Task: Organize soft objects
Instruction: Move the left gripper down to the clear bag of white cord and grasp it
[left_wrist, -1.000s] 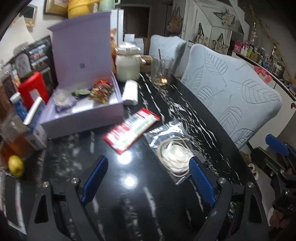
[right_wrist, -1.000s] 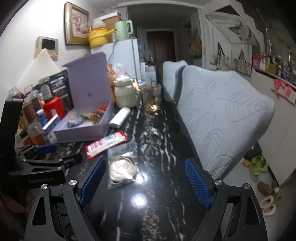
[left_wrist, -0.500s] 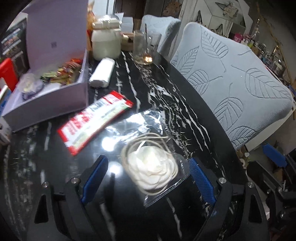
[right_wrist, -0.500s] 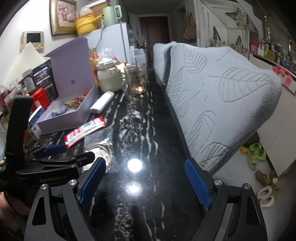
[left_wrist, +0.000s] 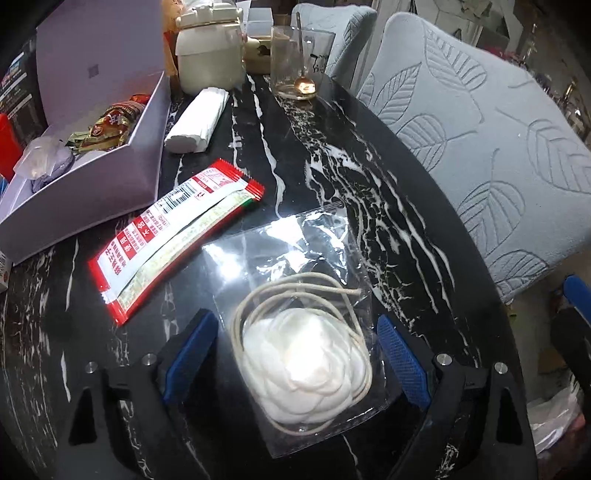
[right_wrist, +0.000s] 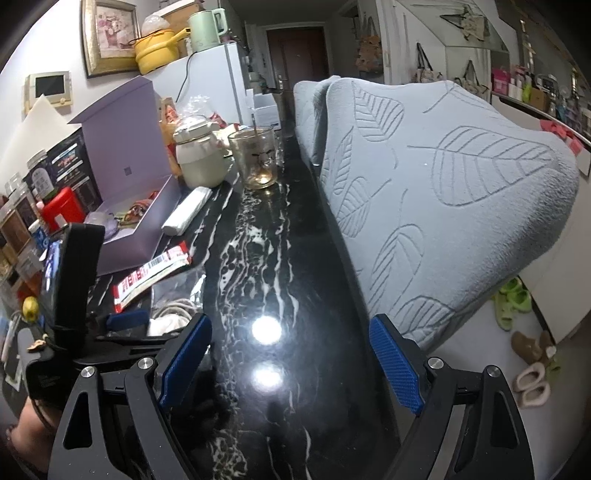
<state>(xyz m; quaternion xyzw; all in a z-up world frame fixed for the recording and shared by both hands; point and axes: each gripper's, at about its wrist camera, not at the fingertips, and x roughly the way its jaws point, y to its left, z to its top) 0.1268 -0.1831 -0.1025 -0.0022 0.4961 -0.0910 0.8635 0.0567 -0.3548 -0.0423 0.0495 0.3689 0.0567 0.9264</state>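
Note:
A clear plastic bag (left_wrist: 295, 266) with a white fabric flower (left_wrist: 306, 363) and a coil of cord in it lies flat on the black marble table (left_wrist: 332, 147). My left gripper (left_wrist: 295, 350) stands open around it, one blue pad on each side, neither touching. A red and white snack packet (left_wrist: 173, 236) lies to its left, a white roll (left_wrist: 197, 120) farther back. The open lilac box (left_wrist: 85, 177) holds wrapped sweets and a small pouch. My right gripper (right_wrist: 290, 354) hangs open over bare table, with nothing between its fingers; the bag (right_wrist: 177, 291) shows at its left.
A cream jar (left_wrist: 208, 51) and a glass with a spoon (left_wrist: 299, 66) stand at the back. Grey leaf-patterned chair backs (left_wrist: 480, 140) line the table's right edge. Bottles and a red container (right_wrist: 61, 210) crowd the left side. Slippers (right_wrist: 532, 354) lie on the floor.
My left gripper has come forward and down, from short of the bag to straddling it. My right gripper has moved forward along the table's right side. Both stayed open.

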